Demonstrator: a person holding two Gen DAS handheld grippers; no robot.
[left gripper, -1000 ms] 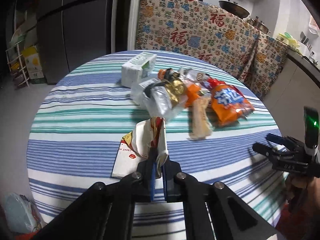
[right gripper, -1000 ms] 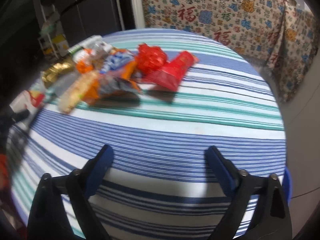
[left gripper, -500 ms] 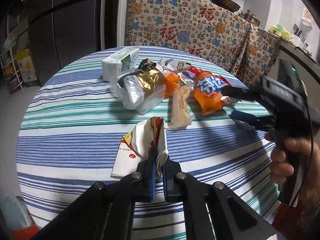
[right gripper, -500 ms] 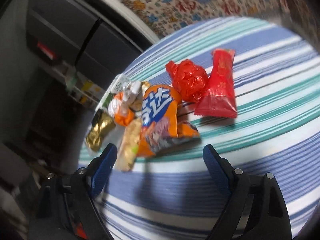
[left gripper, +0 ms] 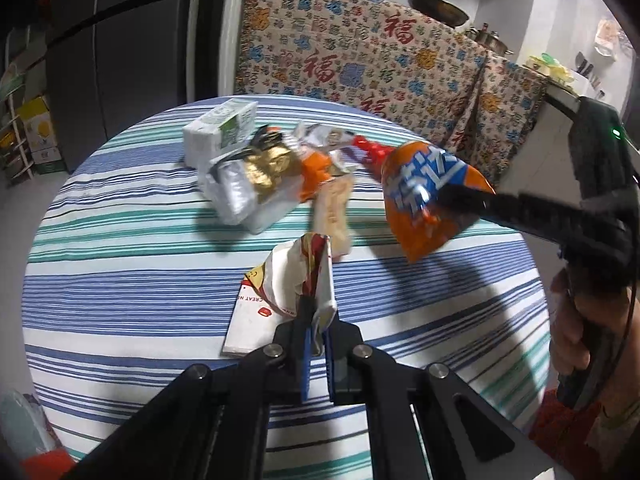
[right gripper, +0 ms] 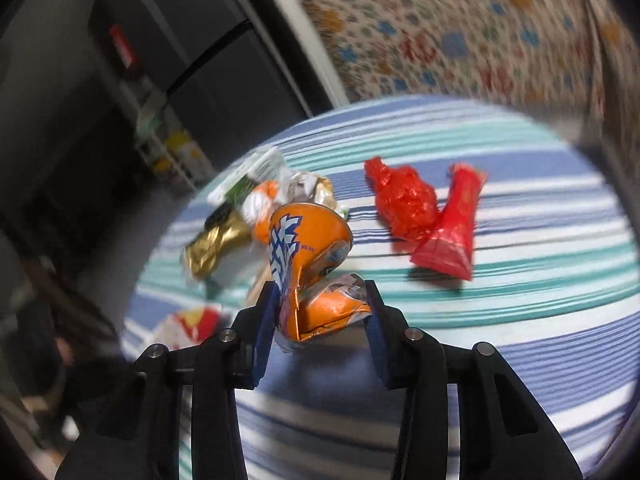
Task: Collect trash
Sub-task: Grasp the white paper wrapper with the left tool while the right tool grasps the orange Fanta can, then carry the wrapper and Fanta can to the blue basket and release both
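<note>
My left gripper (left gripper: 316, 332) is shut on a crumpled white and red paper wrapper (left gripper: 296, 280), held just above the striped tablecloth (left gripper: 120, 292). My right gripper (right gripper: 320, 312) has its jaws closing on the orange snack bag (right gripper: 308, 248), whose crushed lower end sits between both pads and is lifted off the table. In the left wrist view the same orange snack bag (left gripper: 424, 196) hangs from the right gripper (left gripper: 452, 198), which a hand (left gripper: 576, 332) holds. More trash lies behind: a silver and gold foil wrapper (left gripper: 256, 180), a beige wrapper (left gripper: 334, 212), a white carton (left gripper: 220, 130).
A red plastic bag (right gripper: 404, 200) and a red packet (right gripper: 452, 228) lie on the table's right half. A patterned cloth (left gripper: 360, 52) covers furniture behind the table. A dark fridge (left gripper: 120, 40) stands at the back left, with a shelf rack (left gripper: 20, 132) beside it.
My right gripper came in over the orange snack bag, closed around its lower end and lifted it off the table. My left gripper stayed shut on the paper wrapper, almost still.
</note>
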